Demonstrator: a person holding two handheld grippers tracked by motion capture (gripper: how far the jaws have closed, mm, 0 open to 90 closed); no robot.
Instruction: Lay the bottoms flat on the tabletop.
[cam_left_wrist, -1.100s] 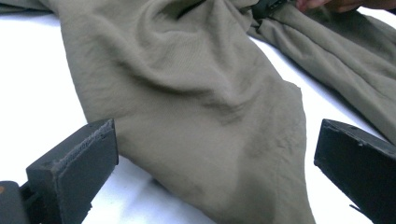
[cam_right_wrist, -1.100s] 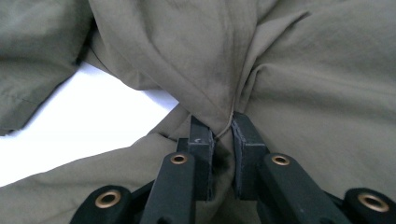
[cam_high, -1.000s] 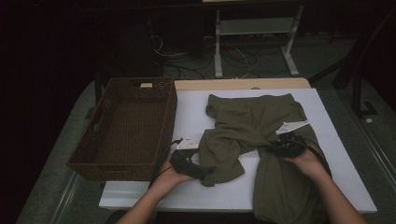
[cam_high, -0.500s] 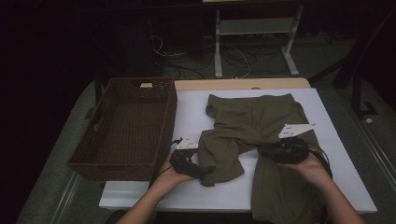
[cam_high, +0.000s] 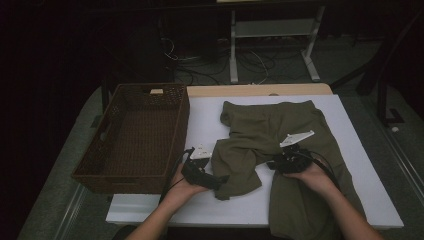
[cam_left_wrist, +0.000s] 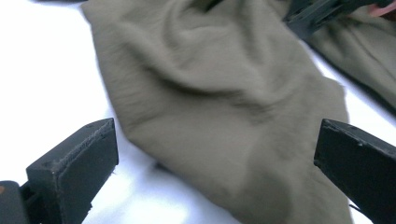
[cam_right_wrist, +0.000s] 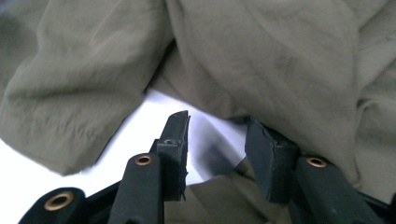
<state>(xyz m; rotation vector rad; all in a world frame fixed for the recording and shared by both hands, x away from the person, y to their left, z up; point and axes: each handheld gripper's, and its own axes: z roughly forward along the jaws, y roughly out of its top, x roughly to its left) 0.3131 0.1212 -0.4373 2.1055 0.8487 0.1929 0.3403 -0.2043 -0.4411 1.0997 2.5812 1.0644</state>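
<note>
An olive green garment (cam_high: 280, 125) lies rumpled on the white table (cam_high: 205, 115), with a folded flap (cam_high: 237, 165) reaching toward the front left. My left gripper (cam_high: 217, 180) rests on the table at that flap's lower left edge. In the left gripper view the left gripper (cam_left_wrist: 215, 128) is wide open, and the cloth (cam_left_wrist: 224, 93) lies ahead between its jaws, untouched. My right gripper (cam_high: 275, 162) sits on the garment and points left at the flap. The right gripper (cam_right_wrist: 217, 121) has just been opening; bare table shows in the gap, and the cloth (cam_right_wrist: 280, 56) starts just beyond the tips.
A dark wicker basket (cam_high: 182, 120) stands against the table's left side, beside my left hand. The garment's lower part hangs over the front edge at the right. Cables and a desk frame (cam_high: 270, 30) are on the floor behind the table.
My right gripper has slid left across the garment toward the flap, and its jaws stand wider apart. The left gripper has stayed at the flap's edge.
</note>
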